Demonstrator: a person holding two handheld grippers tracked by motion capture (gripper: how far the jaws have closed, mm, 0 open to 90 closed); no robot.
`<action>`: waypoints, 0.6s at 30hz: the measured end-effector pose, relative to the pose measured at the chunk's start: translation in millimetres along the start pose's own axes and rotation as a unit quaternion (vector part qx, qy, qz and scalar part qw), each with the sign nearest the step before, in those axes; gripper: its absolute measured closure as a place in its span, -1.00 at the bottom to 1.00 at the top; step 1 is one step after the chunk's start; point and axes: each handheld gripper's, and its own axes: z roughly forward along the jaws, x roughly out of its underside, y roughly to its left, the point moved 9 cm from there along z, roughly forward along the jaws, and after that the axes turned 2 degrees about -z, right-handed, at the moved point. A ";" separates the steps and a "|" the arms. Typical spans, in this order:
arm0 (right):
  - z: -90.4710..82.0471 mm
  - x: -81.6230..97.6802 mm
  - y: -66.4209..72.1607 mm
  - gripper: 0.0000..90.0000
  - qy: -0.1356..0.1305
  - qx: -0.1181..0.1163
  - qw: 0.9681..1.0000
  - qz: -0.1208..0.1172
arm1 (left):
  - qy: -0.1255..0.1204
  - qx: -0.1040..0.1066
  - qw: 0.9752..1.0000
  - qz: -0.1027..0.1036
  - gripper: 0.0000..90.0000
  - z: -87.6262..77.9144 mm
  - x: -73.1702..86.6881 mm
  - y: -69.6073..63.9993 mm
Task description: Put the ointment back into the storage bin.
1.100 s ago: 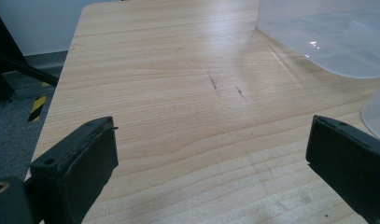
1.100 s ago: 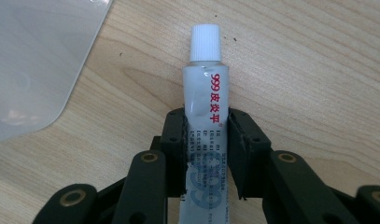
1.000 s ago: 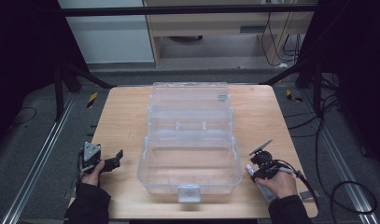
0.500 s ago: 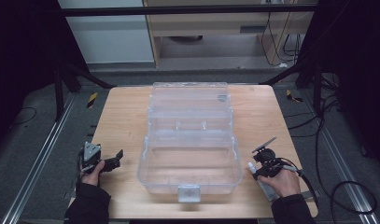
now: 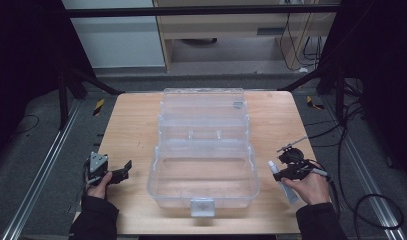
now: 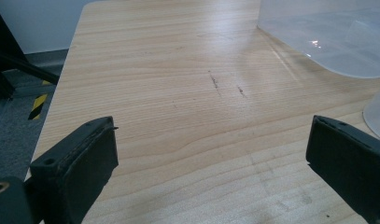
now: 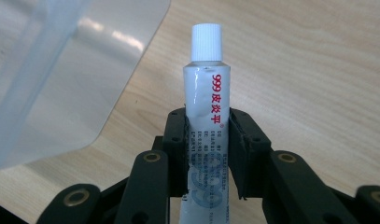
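While the right gripper (image 7: 207, 154) pinches the white ointment tube (image 7: 205, 121) mid-body, cap forward, it hangs over the tabletop's (image 5: 136, 130) right edge beside the open clear box (image 5: 203, 150). I'd lift it clear of the box's wall before swinging in. Left gripper (image 6: 211, 163) sits spread wide, empty, near the front-left corner.

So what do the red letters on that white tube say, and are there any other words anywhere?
"999皮炎平" in red, running along the white tube held between the right gripper's jaws.
Small dark print beside the red letters on the tube: too small to read.
Big pale blue figures lower on the tube, between the jaws: partly hidden, look like "999", not certain.
Clear plastic box and wooden table: no words on them.
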 end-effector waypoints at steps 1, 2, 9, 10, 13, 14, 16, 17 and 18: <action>-1.4 -1.6 -0.6 0.55 -0.004 0.002 1.000 -0.001 | 0.001 0.000 1.000 0.002 -0.96 0.0 0.1 0.0; -2.9 -3.8 -1.6 0.55 -0.012 0.002 1.000 -0.003 | 0.000 0.000 1.000 0.002 -0.96 0.0 0.1 -0.1; -13.7 -13.4 -0.9 0.55 -0.034 0.005 0.999 -0.005 | -0.002 0.002 1.000 0.000 -0.96 -0.5 -0.2 -0.5; -13.7 -13.4 -0.9 0.55 -0.034 0.005 0.999 -0.005 | -0.002 0.002 1.000 0.000 -0.96 -0.5 -0.2 -0.5; -23.4 -19.7 1.4 0.55 -0.055 0.002 0.998 -0.022 | -0.002 0.002 1.000 0.001 -0.97 -0.4 -0.1 -0.5; -27.0 -21.8 2.5 0.55 -0.061 -0.004 0.998 -0.030 | -0.002 0.002 1.000 0.000 -0.96 -0.4 -0.2 -0.4; -32.9 -25.4 3.3 0.55 -0.069 -0.004 0.997 -0.040 | -0.002 0.002 1.000 0.000 -0.96 -0.4 -0.1 -0.5; -35.7 -27.9 3.8 0.55 -0.075 -0.002 0.996 -0.043 | -0.002 0.002 1.000 0.001 -0.97 -0.4 -0.2 -0.6; -38.3 -29.4 4.2 0.55 -0.078 -0.004 0.996 -0.049 | -0.002 0.002 1.000 0.001 -0.97 -0.4 -0.2 -0.6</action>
